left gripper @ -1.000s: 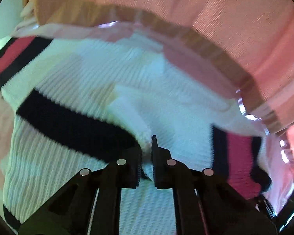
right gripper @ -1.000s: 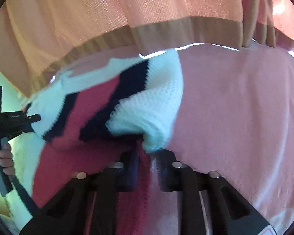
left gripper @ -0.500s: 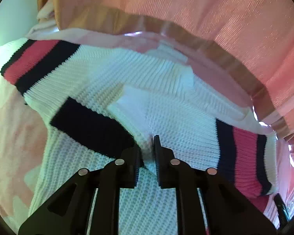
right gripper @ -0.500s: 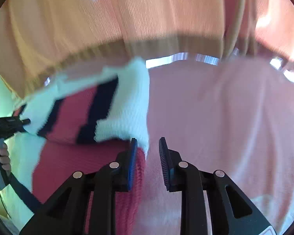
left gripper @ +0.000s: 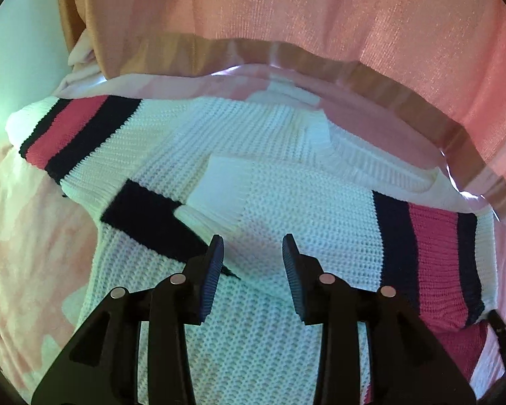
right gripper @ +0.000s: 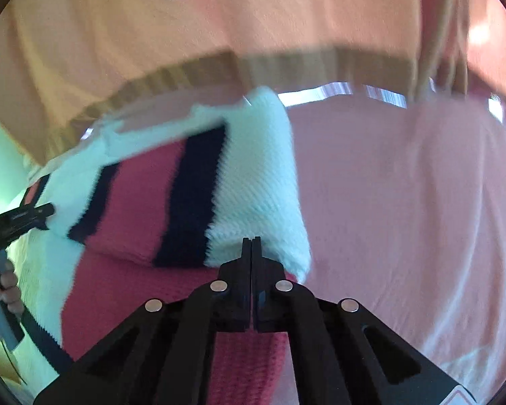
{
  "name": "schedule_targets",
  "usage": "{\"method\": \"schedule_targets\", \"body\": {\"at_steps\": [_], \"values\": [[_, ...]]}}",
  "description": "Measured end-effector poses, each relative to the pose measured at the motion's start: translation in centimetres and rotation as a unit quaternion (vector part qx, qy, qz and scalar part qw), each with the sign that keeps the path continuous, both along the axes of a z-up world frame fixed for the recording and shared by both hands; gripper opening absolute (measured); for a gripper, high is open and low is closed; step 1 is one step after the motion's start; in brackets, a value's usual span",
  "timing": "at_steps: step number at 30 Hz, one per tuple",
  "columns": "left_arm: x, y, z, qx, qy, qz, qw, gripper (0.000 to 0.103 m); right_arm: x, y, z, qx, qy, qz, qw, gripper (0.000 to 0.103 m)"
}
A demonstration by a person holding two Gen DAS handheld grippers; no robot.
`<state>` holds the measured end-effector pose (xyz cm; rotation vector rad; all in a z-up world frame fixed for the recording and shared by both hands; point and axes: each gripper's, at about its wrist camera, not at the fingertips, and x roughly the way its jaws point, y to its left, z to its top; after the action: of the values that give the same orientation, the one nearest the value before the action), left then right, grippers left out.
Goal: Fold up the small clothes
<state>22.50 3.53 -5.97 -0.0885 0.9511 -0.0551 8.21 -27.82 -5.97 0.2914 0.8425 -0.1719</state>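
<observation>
A white knit sweater [left gripper: 253, 155] with navy and red stripes lies on a pink bed sheet [left gripper: 30, 243]. Both sleeves are folded in over its body. In the left wrist view my left gripper [left gripper: 253, 253] is open and empty, just above the left sleeve's cuff. In the right wrist view my right gripper [right gripper: 252, 246] is shut with nothing between its fingers, right at the edge of the folded right sleeve [right gripper: 199, 195] of the sweater. The left gripper's body [right gripper: 13, 222] and the hand holding it show at the far left.
A pink-orange curtain [left gripper: 320, 17] with a brown hem hangs along the far edge of the bed. Bare pink sheet [right gripper: 404, 202] spreads to the right of the sweater. A pale wall [left gripper: 17, 50] stands at the far left.
My left gripper let go of the left sleeve and opened. My right gripper let go of the right sleeve, opened, then shut empty. Both sleeves now lie folded on the sweater.
</observation>
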Motion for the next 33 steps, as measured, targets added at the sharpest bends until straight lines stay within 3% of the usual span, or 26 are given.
{"method": "schedule_targets", "body": {"at_steps": [1, 4, 6, 8, 10, 12, 13, 16, 18, 22, 25, 28, 29, 31, 32, 33], "values": [[0.0, 0.0, 0.1, 0.006, -0.005, 0.003, 1.0000, 0.035, 0.1, 0.6, 0.4, -0.013, -0.006, 0.007, 1.000, 0.000], [-0.2, -0.1, 0.3, 0.021, -0.008, 0.004, 0.9997, 0.035, 1.0, -0.1, -1.5, -0.030, 0.040, -0.006, 0.999, 0.000], [-0.3, -0.1, 0.3, 0.021, -0.007, 0.002, 0.9997, 0.035, 0.7, -0.8, -1.6, -0.018, 0.032, -0.015, 0.999, 0.000], [-0.5, 0.2, 0.6, 0.021, -0.010, 0.003, 0.9997, 0.035, 0.2, 0.4, 0.0, -0.053, 0.014, -0.012, 0.998, 0.000], [-0.6, 1.0, 1.1, 0.010, -0.012, 0.010, 0.9998, 0.042, -0.6, 2.3, 1.8, -0.077, -0.023, 0.007, 0.997, 0.000], [-0.7, 3.2, 2.0, -0.024, -0.018, 0.038, 0.9988, 0.062, -1.5, 3.8, 2.8, -0.090, -0.048, 0.026, 0.994, 0.006], [-0.7, 4.7, 2.6, -0.050, -0.024, 0.058, 0.9968, 0.066, -1.7, 4.5, 3.1, -0.096, -0.057, 0.038, 0.993, 0.006], [-0.4, 10.6, 4.1, -0.124, -0.041, 0.130, 0.9828, 0.081, -2.6, 7.6, 3.7, -0.113, -0.077, 0.082, 0.987, 0.006], [0.1, 15.7, 4.3, -0.162, -0.054, 0.193, 0.9662, 0.083, -3.1, 10.0, 3.9, -0.125, -0.084, 0.115, 0.982, 0.010], [2.0, 24.3, 2.9, -0.150, -0.062, 0.300, 0.9398, 0.083, -4.1, 13.6, 3.7, -0.151, -0.099, 0.176, 0.968, 0.029], [3.6, 28.5, 0.3, -0.173, -0.033, 0.331, 0.9270, 0.082, -4.8, 16.1, 3.2, -0.162, -0.101, 0.208, 0.959, 0.037], [4.9, 30.1, -1.7, -0.180, -0.024, 0.344, 0.9214, 0.077, -5.0, 17.7, 2.2, -0.171, -0.092, 0.233, 0.953, 0.041], [5.4, 30.1, -2.3, -0.179, -0.022, 0.342, 0.9223, 0.076, -4.9, 18.0, 1.7, -0.174, -0.087, 0.237, 0.952, 0.041], [6.1, 30.0, -2.2, -0.157, -0.036, 0.335, 0.9283, 0.065, -4.6, 18.2, 1.0, -0.171, -0.075, 0.241, 0.952, 0.041], [6.8, 29.9, -2.3, -0.151, -0.037, 0.321, 0.9340, 0.047, -4.4, 18.2, 0.7, -0.168, -0.069, 0.241, 0.953, 0.041], [7.1, 29.9, -2.4, -0.149, -0.035, 0.314, 0.9371, 0.019, -4.1, 18.1, 0.5, -0.161, -0.064, 0.240, 0.955, 0.043]]}}
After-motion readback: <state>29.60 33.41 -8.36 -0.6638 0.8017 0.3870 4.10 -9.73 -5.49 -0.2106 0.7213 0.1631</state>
